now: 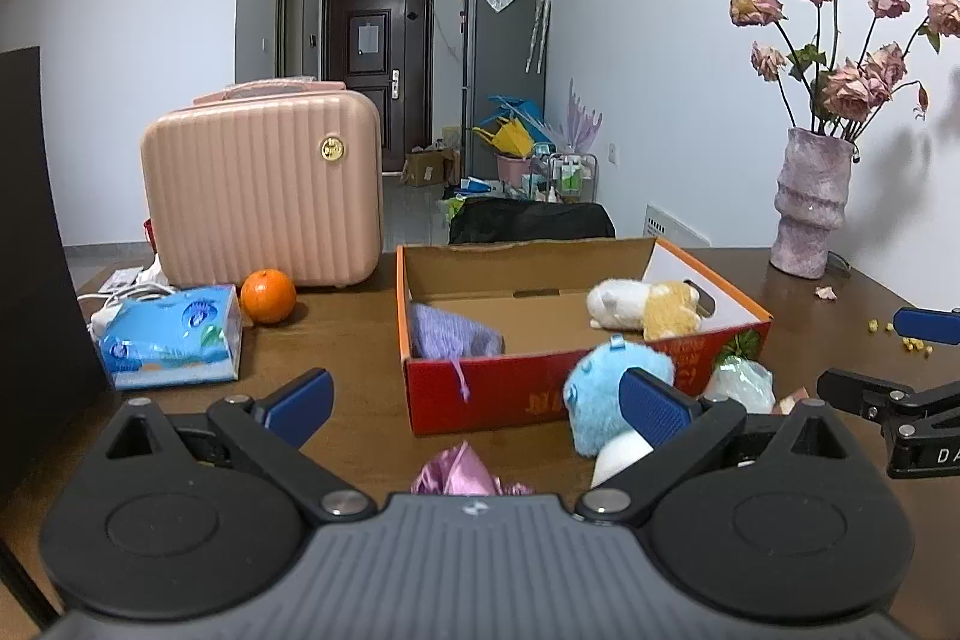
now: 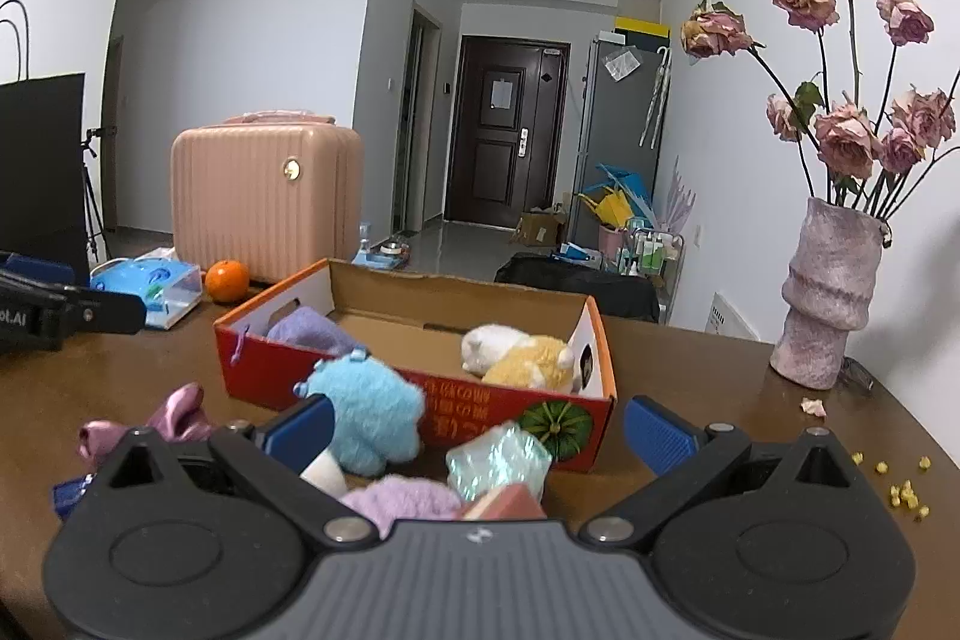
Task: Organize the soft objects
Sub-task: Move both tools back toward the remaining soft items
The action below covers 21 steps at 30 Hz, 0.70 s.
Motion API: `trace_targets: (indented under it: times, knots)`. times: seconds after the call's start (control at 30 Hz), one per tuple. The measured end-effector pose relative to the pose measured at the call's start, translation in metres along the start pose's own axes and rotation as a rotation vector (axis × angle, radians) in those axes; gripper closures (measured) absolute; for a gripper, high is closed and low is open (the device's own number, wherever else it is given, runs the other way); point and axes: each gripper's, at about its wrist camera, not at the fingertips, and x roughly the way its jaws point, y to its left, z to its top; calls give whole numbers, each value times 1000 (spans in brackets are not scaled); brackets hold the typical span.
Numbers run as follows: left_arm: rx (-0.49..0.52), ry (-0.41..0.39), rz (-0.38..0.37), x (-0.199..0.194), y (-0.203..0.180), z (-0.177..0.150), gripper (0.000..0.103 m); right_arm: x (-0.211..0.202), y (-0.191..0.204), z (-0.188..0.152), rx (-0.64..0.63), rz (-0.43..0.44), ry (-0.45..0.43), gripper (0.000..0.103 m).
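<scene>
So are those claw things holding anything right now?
No. Both the left gripper and right gripper are open, nothing held.

Your left wrist camera sits low over the near edge of the table (image 1: pixel 360 328), looking straight across it toward the far hallway door (image 1: pixel 375 70), with the cardboard box (image 1: pixel 522 280) close ahead and slightly right. Your right wrist camera rides further right along the same near edge, angled a little leftward, so the box (image 2: pixel 420 304) shows corner-on. Both views share the box, the pink case (image 1: pixel 264 190) at the table's far left, the vase (image 2: pixel 831 292) by the right edge, and the door. Each view catches the other gripper at its margin.
</scene>
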Motion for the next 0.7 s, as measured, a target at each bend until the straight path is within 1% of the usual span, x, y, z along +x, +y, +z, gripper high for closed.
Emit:
trace_targets:
  times: [0.43, 0.7]
  knots:
    - [-15, 43, -16, -24, -2, -30, 0, -26, 10, -33, 2, -1, 55, 0]
    - [-24, 73, -23, -29, -1, -46, 0, -36, 16, -49, 0, 8, 82, 0]
